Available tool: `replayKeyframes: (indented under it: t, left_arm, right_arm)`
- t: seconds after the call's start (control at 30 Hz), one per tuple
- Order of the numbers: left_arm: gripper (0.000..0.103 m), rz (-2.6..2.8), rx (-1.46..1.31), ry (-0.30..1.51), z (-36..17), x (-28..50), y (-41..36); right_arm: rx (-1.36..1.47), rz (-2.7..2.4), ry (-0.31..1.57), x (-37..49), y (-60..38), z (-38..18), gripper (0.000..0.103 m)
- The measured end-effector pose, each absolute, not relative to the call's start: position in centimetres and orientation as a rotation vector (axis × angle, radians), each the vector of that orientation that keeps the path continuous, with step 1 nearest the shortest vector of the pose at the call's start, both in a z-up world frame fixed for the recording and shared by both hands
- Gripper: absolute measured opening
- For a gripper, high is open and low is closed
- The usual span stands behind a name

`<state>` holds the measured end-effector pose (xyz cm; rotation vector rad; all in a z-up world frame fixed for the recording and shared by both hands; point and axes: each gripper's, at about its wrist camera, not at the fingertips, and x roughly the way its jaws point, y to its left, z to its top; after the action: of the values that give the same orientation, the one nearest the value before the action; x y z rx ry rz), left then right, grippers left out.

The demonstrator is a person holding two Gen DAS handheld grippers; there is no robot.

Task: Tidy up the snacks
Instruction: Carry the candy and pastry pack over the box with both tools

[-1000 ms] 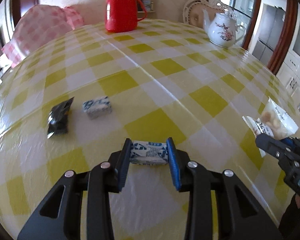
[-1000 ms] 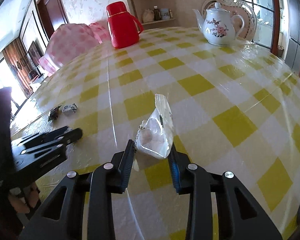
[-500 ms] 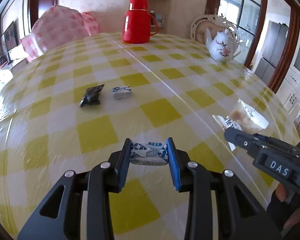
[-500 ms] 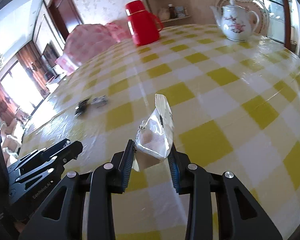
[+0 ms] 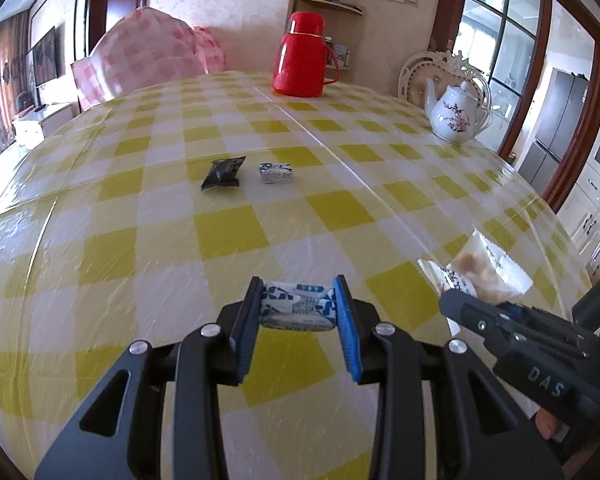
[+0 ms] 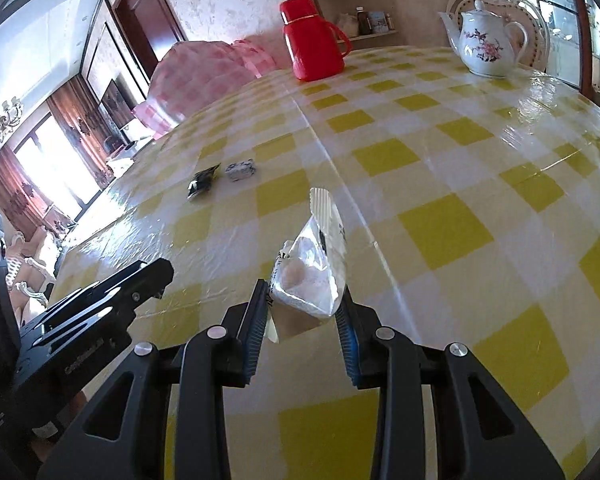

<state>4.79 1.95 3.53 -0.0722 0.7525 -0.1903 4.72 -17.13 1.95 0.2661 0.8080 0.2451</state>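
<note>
My left gripper [image 5: 298, 300] is shut on a small blue-and-white wrapped snack [image 5: 298, 307], held above the near part of the yellow checked table [image 5: 228, 236]. My right gripper [image 6: 302, 300] is shut on a clear packet with pale snacks inside [image 6: 314, 276], also held above the table; this packet shows at the right of the left wrist view [image 5: 480, 270]. A black snack packet [image 5: 222, 172] and a second blue-and-white snack [image 5: 276, 172] lie side by side further back on the table; both show in the right wrist view, the black packet [image 6: 202, 182] and the blue-and-white snack [image 6: 242, 170].
A red thermos jug [image 5: 302, 62] stands at the table's far edge. A white flowered teapot [image 5: 456, 114] stands at the far right. A pink checked cushion [image 5: 148, 56] lies behind the table on the left. Cabinets and a door frame are on the right.
Both grippers have lifted and drawn back from the table with their snacks still held; the two snacks on the table now look farther away.
</note>
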Motion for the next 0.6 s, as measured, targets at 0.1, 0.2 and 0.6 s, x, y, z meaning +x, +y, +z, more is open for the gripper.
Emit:
replayKeyframes:
  t: [0.1,0.2,0.6]
  left_arm:
    - [0.036,-0.178,-0.092,0.733,3.8,3.8,2.5]
    - [0.036,-0.172,-0.119,0.722,3.6,2.6,3.2]
    - [0.036,-0.154,-0.159,0.698,3.6,-1.3,4.4]
  right_arm:
    - [0.273,0.261,0.794,3.4,-16.7,2.2,0.033]
    - [0.27,0.28,0.775,2.0,-16.1,2.5,0.033]
    - [0.276,0.308,0.753,-1.6,-14.6,2.7,0.033]
